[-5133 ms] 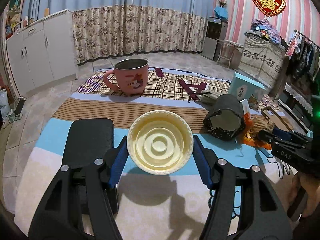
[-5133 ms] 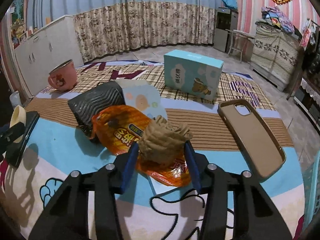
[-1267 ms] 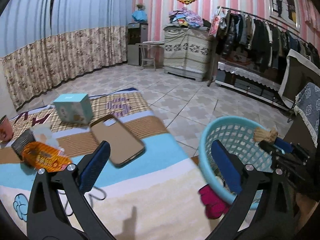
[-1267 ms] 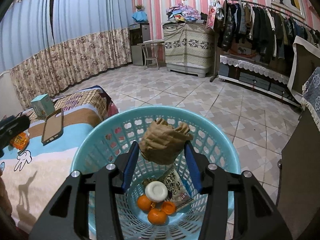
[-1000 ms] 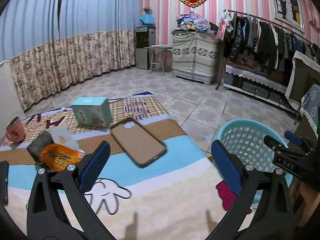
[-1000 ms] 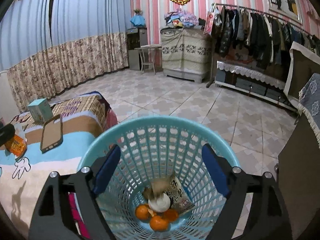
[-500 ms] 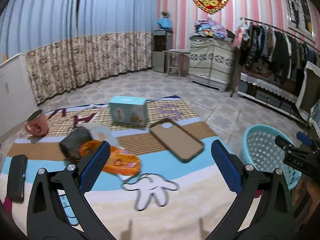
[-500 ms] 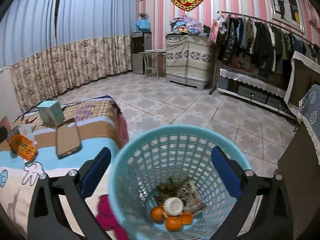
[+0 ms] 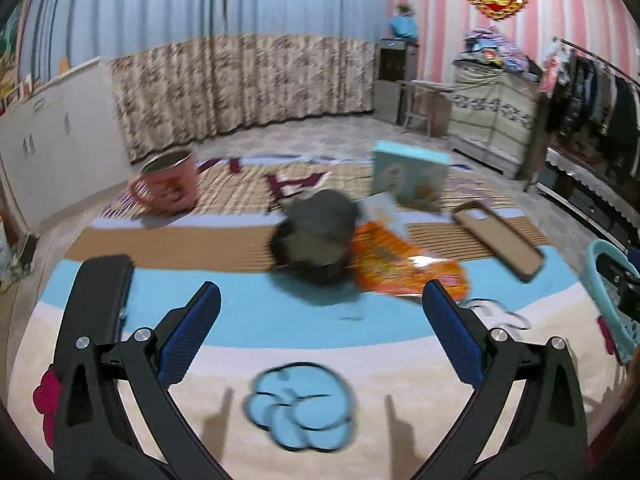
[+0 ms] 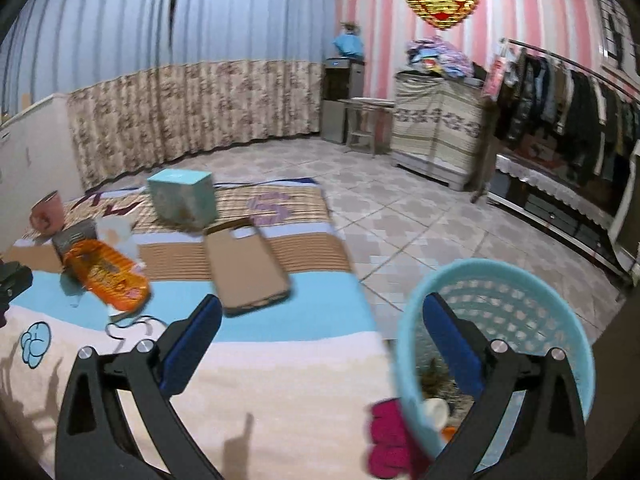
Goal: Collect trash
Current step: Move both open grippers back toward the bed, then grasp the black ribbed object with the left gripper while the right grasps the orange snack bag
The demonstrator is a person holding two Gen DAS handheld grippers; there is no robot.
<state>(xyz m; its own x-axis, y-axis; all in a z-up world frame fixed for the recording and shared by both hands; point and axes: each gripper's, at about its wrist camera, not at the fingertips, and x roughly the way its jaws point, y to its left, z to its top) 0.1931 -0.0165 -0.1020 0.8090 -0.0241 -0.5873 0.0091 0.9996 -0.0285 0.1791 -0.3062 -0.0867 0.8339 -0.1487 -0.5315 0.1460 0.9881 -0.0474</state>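
Observation:
My left gripper [image 9: 320, 320] is open and empty above the patterned blanket, facing an orange snack wrapper [image 9: 404, 266] and a dark ribbed object [image 9: 314, 236] lying just ahead. My right gripper [image 10: 320, 340] is open and empty, held over the blanket's right end beside the light blue trash basket [image 10: 520, 284]. The basket holds crumpled paper, a white lid and oranges [image 10: 436, 408]. The orange wrapper also shows in the right wrist view [image 10: 106, 276], far left. The basket's rim shows at the right edge of the left wrist view [image 9: 600, 280].
A pink mug [image 9: 170, 190], a light blue box [image 9: 408, 174], a brown phone case [image 9: 500, 240] and a black phone [image 9: 102, 292] lie on the blanket. A clothes rack [image 10: 560, 92] and a covered cabinet [image 10: 436, 128] stand across the tiled floor.
The right gripper opened over the basket and dropped the brown crumpled paper in, then swung left. The left gripper swung left, back toward the wrapper and dark object on the blanket.

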